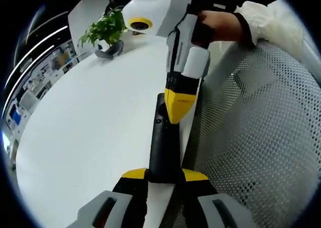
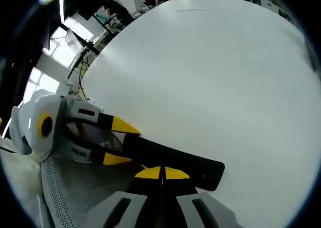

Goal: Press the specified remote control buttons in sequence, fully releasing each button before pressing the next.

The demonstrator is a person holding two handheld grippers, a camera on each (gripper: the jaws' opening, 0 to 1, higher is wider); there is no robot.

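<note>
The remote control (image 1: pixel 163 147), a slim, rigid black bar, looks light and smooth, so it is best clamped across its narrow sides near one end. It lies at the edge of the white table (image 1: pixel 90 122), beside a mesh chair (image 1: pixel 256 137). The left gripper (image 1: pixel 163 180) clamps its near end; the right gripper (image 1: pixel 176 115), jaws together, tips down onto its buttons.

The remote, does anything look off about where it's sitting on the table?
Yes. The black remote lies along the white table's edge beside a mesh chair. The left gripper clamps its near end; the right gripper's closed tips press its top.
</note>
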